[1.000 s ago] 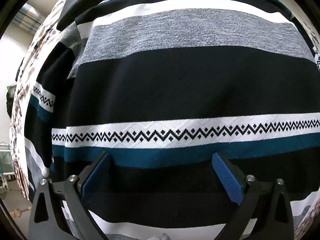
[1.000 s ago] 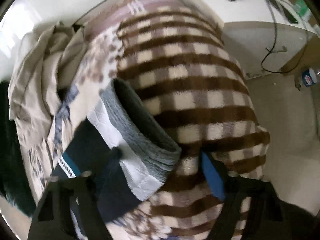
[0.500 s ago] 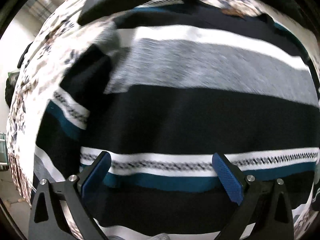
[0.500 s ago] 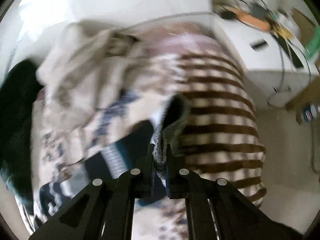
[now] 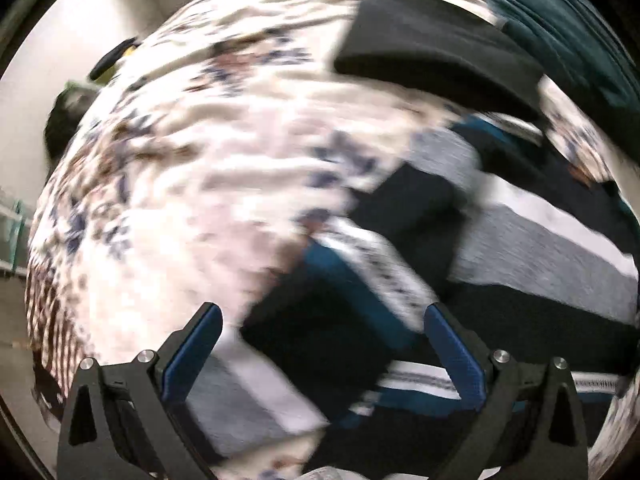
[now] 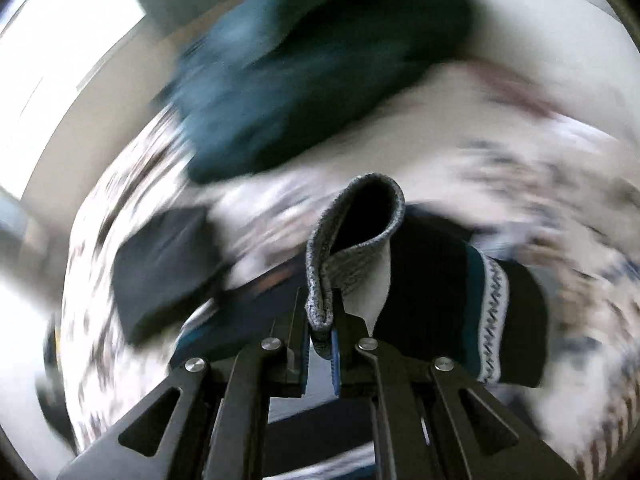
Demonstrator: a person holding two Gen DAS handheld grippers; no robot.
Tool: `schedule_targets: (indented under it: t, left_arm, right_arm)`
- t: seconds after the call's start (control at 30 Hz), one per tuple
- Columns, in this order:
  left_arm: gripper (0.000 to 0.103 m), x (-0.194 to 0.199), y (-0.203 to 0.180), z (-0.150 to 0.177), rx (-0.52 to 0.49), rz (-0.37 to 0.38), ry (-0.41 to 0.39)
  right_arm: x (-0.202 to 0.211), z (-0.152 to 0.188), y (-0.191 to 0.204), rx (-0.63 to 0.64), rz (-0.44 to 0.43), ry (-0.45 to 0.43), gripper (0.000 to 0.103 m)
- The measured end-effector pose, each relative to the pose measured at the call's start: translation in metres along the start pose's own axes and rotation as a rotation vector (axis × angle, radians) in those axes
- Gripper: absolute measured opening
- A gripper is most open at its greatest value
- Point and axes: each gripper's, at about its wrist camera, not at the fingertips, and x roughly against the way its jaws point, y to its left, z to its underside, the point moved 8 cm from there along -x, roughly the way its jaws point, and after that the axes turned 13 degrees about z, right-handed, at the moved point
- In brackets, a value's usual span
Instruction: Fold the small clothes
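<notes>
Spread across a floral bedspread (image 5: 192, 168): a striped sweater (image 5: 540, 240), black, grey, white and teal, filling the left wrist view from 1 to 6 o'clock. Left gripper (image 5: 322, 344) gaping wide above it, blue pads (image 5: 452, 352) clear of the cloth, nothing pinched between. A black folded garment (image 5: 436, 52) at 1 o'clock on the bedspread. In the right wrist view, right gripper (image 6: 320, 320) clamped tight on the grey ribbed cuff (image 6: 352, 240) of the sweater's sleeve, cuff mouth looped open just beyond the jaws at centre. Zigzag-banded sleeve (image 6: 492, 312) draped toward 4 o'clock. Dark teal garment (image 6: 320, 72) heaped at 12 o'clock. Much motion blur throughout.
</notes>
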Motion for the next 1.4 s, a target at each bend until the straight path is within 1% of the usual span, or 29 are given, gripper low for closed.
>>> schedule_targets:
  t: [0.03, 0.1, 0.13, 0.2, 0.27, 0.4, 0.53, 0.57, 0.6, 0.63, 0.67, 0.7, 0.77, 0.83, 0.9, 0.93, 1.0, 1.13, 1.2, 1.27, 1.3, 1.33, 1.37, 1.4]
  left_arm:
    - [0.103, 0.002, 0.014, -0.001, 0.021, -0.012, -0.002]
    - [0.103, 0.005, 0.043, 0.003, 0.066, -0.035, 0.006]
    - [0.103, 0.006, 0.056, 0.004, 0.082, -0.045, 0.01]
    - [0.103, 0.007, 0.075, 0.009, 0.103, -0.061, 0.017]
    - [0.103, 0.009, 0.093, 0.014, 0.121, -0.077, 0.02]
    - [0.103, 0.01, 0.117, 0.023, 0.15, -0.091, 0.028]
    - [0.103, 0.01, 0.126, 0.031, 0.161, -0.095, 0.038]
    - [0.103, 0.012, 0.128, 0.034, 0.159, -0.092, 0.042]
    - [0.103, 0.014, 0.13, 0.038, 0.159, -0.09, 0.043]
    - [0.103, 0.017, 0.132, 0.043, 0.159, -0.087, 0.046]
    - [0.103, 0.02, 0.135, 0.049, 0.162, -0.082, 0.05]
    - [0.103, 0.025, 0.139, 0.056, 0.17, -0.079, 0.051]
    - [0.103, 0.035, 0.147, 0.073, 0.194, -0.073, 0.057]
    - [0.103, 0.042, 0.157, 0.092, 0.225, -0.064, 0.071]
    - [0.103, 0.048, 0.17, 0.115, 0.278, -0.054, 0.095]
    - [0.103, 0.051, 0.176, 0.128, 0.316, -0.046, 0.107]
    - [0.103, 0.052, 0.192, 0.156, 0.425, -0.011, 0.133]
    - [0.103, 0.044, 0.22, 0.216, 0.71, 0.081, 0.147]
    - [0.103, 0.034, 0.226, 0.234, 0.813, 0.124, 0.149]
    - [0.103, 0.02, 0.23, 0.248, 0.953, 0.2, 0.134]
    - [0.103, 0.014, 0.233, 0.25, 1.015, 0.242, 0.107]
    - [0.1, 0.008, 0.236, 0.252, 1.069, 0.275, 0.08]
    - [0.098, 0.002, 0.241, 0.254, 1.123, 0.274, 0.059]
    - [0.098, -0.001, 0.247, 0.253, 1.18, 0.294, 0.02]
  right_arm:
    - [-0.015, 0.02, 0.045, 0.1, -0.009, 0.044, 0.008]
    - [-0.036, 0.06, 0.106, 0.234, -0.019, 0.096, 0.008]
    - [-0.046, 0.084, 0.134, 0.318, -0.01, 0.124, 0.008]
    - [-0.054, 0.128, 0.172, 0.438, -0.007, 0.16, 0.008]
    - [-0.059, 0.158, 0.178, 0.518, -0.009, 0.185, 0.008]
    - [-0.051, 0.208, 0.19, 0.659, -0.011, 0.202, 0.008]
    - [-0.047, 0.225, 0.194, 0.75, 0.003, 0.225, 0.008]
    - [-0.049, 0.233, 0.193, 0.786, 0.008, 0.248, 0.009]
    - [-0.051, 0.234, 0.191, 0.794, 0.011, 0.268, 0.01]
    - [-0.049, 0.231, 0.187, 0.776, -0.003, 0.283, 0.01]
    - [-0.046, 0.228, 0.182, 0.742, -0.026, 0.3, 0.016]
    - [-0.04, 0.221, 0.172, 0.697, -0.047, 0.32, 0.04]
    - [-0.027, 0.204, 0.144, 0.619, -0.037, 0.316, 0.071]
    - [-0.012, 0.187, 0.109, 0.555, 0.007, 0.285, 0.071]
    - [-0.005, 0.177, 0.078, 0.529, 0.074, 0.281, 0.075]
    - [0.001, 0.175, 0.057, 0.5, 0.099, 0.286, 0.076]
    - [0.005, 0.173, 0.031, 0.466, 0.13, 0.299, 0.076]
    - [0.003, 0.176, -0.011, 0.426, 0.187, 0.321, 0.076]
    - [-0.004, 0.181, -0.019, 0.408, 0.192, 0.338, 0.076]
    - [-0.01, 0.187, -0.027, 0.4, 0.185, 0.366, 0.076]
    - [-0.012, 0.189, -0.031, 0.4, 0.18, 0.38, 0.076]
    - [-0.014, 0.191, -0.03, 0.403, 0.177, 0.383, 0.076]
    - [-0.014, 0.191, -0.03, 0.413, 0.172, 0.382, 0.076]
    - [-0.014, 0.191, -0.031, 0.43, 0.17, 0.375, 0.076]
